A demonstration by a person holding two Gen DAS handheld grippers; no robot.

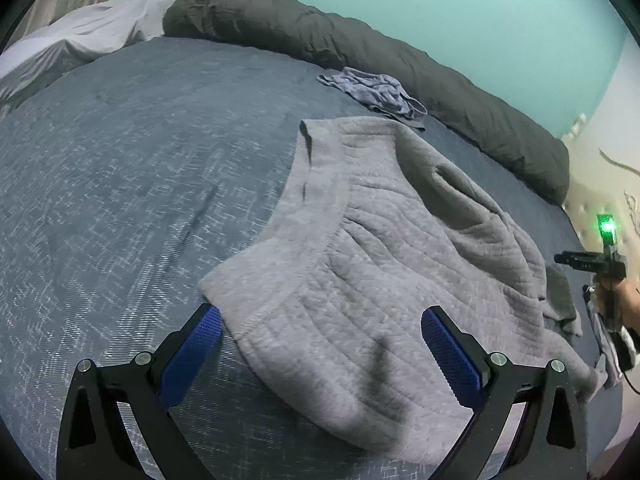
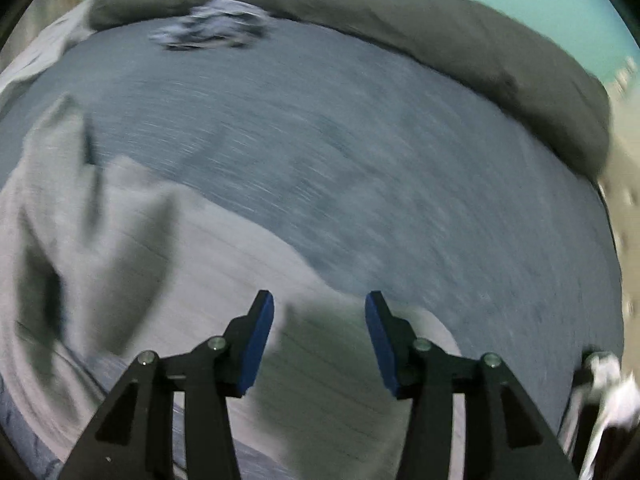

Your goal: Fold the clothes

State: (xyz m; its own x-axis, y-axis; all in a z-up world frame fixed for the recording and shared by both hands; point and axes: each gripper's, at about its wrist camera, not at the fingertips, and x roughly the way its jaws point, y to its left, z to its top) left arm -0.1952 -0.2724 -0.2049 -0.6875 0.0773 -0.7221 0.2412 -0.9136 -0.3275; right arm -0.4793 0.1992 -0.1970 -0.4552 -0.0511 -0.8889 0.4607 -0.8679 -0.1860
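A grey quilted garment (image 1: 380, 260) lies spread and partly rumpled on the blue bed cover (image 1: 120, 200). My left gripper (image 1: 320, 314) hovers over its near hem, jaws wide open, with cloth below the pads but nothing pinched. In the blurred right wrist view, my right gripper (image 2: 320, 298) stands open above the garment's (image 2: 180, 260) right edge, with nothing between its blue pads (image 2: 260, 340). A small crumpled blue-grey garment (image 1: 372, 90) lies farther back on the bed and shows as a blur (image 2: 208, 30) in the right wrist view.
A rolled dark grey duvet (image 1: 360, 40) runs along the far side of the bed, against a teal wall. White bedding (image 1: 80, 36) is heaped at the far left. A beige padded headboard (image 1: 600, 184) bounds the right. A hand (image 1: 624, 296) shows at the right edge.
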